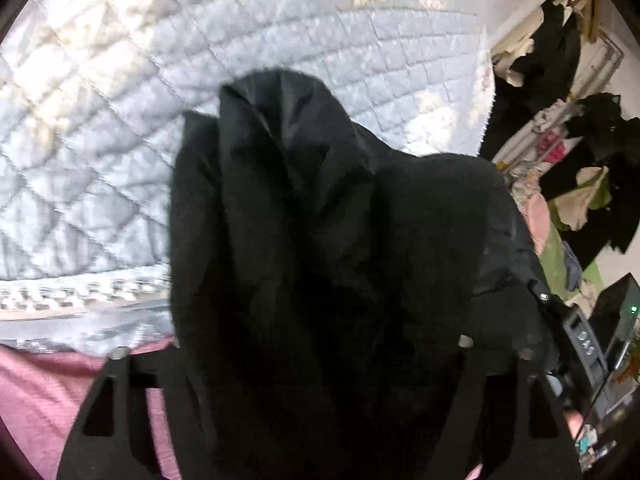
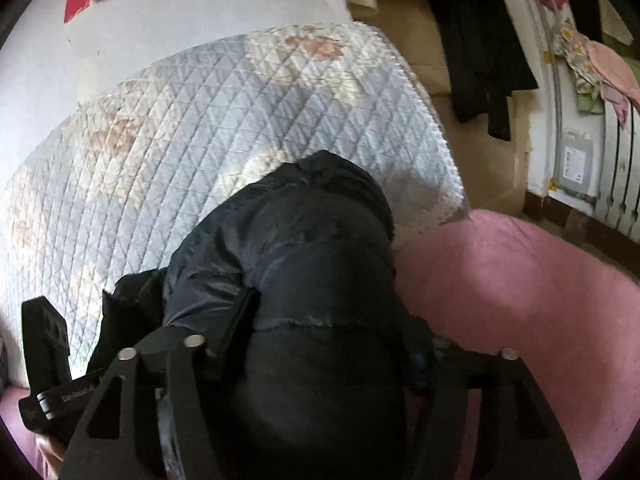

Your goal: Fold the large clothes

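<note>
A black padded jacket (image 1: 320, 220) lies bunched on the pale blue quilted bedspread (image 1: 120, 120) and reaches back between the fingers of my left gripper (image 1: 300, 348). Its jaws stand wide, with the bulk of the cloth filling the gap. In the right wrist view the same jacket (image 2: 304, 248) shows shiny quilted panels and a hem seam. It runs between the spread fingers of my right gripper (image 2: 320, 348), near the corner of the bedspread (image 2: 200, 120). The left gripper's body (image 2: 40, 360) shows at that view's left edge. Both sets of pads are hidden by cloth.
A pink sheet (image 2: 520, 300) covers the bed's near edge below the bedspread. Beyond the bed's corner are a brown floor (image 2: 420, 32), hanging dark clothes (image 2: 480, 40), a white radiator (image 2: 616, 208) and a white jug (image 2: 572, 164). A heap of mixed clothes (image 1: 580, 160) lies to the right.
</note>
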A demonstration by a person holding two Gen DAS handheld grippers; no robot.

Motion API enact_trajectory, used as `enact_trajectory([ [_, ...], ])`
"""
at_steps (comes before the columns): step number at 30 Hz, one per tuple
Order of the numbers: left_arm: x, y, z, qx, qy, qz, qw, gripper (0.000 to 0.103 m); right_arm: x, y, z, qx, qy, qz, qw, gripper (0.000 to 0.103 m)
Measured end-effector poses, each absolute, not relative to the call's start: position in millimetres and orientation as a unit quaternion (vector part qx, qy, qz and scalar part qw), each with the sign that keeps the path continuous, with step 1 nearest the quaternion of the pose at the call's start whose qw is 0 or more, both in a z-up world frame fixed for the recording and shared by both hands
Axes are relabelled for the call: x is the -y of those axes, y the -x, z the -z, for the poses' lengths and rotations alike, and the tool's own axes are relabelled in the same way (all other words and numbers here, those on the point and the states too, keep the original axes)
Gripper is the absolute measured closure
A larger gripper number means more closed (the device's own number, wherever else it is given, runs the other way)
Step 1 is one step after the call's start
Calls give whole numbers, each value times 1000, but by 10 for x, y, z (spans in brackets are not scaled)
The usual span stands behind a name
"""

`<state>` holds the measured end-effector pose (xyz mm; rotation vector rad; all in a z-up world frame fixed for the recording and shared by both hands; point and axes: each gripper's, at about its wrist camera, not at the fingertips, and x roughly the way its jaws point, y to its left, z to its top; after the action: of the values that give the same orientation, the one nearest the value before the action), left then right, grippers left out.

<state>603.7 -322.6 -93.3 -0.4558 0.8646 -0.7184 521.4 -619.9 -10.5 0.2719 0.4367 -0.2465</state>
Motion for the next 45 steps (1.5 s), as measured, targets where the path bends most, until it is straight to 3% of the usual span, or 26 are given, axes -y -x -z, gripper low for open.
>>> enact_trajectory([
  [2,3171,-5928,733,-378,171,298,860,17,6228,-5145,53,-212,-143,131,958,20],
  [4,2956,-5685,452,-320,124,245,907,4,6185,-5011,-11,-206,-129,140,960,19],
  [6,2747,-5454,238,-272,96,233,929,1,6088,-4847,-81,-202,-99,149,963,18],
  [10,2146,-5007,62,-270,127,241,923,1,5791,-4376,-320,-207,-59,104,971,18],
  [13,1774,-4547,-176,-248,93,227,937,1,5483,-3860,-584,-179,-50,63,981,16],
  [15,1575,-4247,-443,-223,75,220,947,1,5249,-3552,-770,-157,-43,38,986,11],
  [24,1111,-2946,-1717,-121,14,196,973,0,4152,-2233,-1901,-101,-48,-57,992,10],
  [27,844,-2535,-1921,-111,55,202,972,0,3911,-1863,-2097,-95,-43,-39,994,0],
  [29,739,-2258,-1988,-94,60,206,972,0,3817,-1653,-2116,-85,-47,-30,995,0],
  [33,656,-1930,-1810,-53,12,154,987,0,3707,-1480,-1863,-99,-44,3,994,0],
  [36,604,-1928,-1458,-60,2,147,987,0,3690,-1623,-1497,-169,-43,23,984,0],
  [45,640,-2373,-104,-117,-20,129,984,0,3591,-1776,-337,-124,-40,60,990,0],
])
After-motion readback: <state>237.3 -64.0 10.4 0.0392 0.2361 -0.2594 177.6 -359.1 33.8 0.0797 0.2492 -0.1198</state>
